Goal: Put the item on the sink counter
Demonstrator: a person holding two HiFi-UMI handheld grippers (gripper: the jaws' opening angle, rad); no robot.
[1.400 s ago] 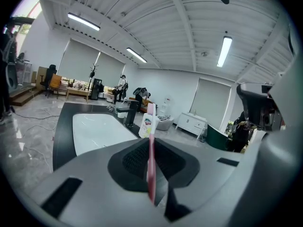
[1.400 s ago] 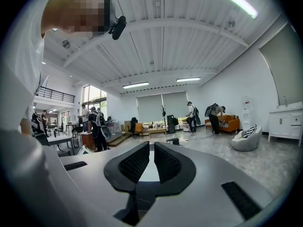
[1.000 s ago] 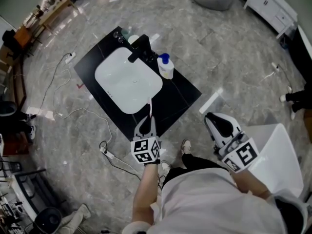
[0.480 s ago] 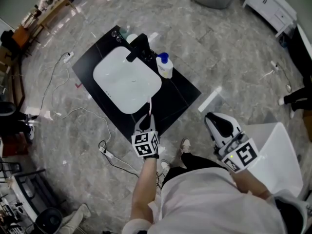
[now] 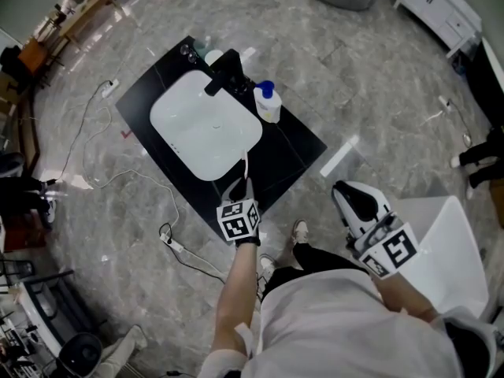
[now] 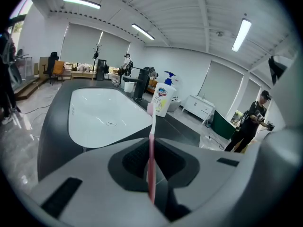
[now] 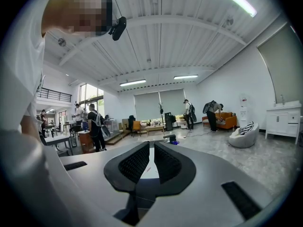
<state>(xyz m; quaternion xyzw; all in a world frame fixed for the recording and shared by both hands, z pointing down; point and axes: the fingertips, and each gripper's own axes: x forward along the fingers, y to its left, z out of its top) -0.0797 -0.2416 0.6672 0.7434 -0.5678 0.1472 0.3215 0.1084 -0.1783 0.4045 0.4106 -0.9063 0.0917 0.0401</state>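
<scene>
The left gripper [image 5: 239,191] has edged forward since a second ago, closer to the black sink counter [image 5: 293,154]. Its jaws are clamped on the pink toothbrush [image 5: 245,168], which sticks out at 12 o'clock from the gripper, its head over the counter's near edge, just short of the white basin [image 5: 201,124]. The soap bottle [image 5: 268,105] stands at 1 o'clock beyond, beside the black faucet [image 5: 224,73]; its label is too small to read. The right gripper [image 5: 354,203] hasn't budged, off at 3 o'clock, jaws drawn nearly together on nothing.
</scene>
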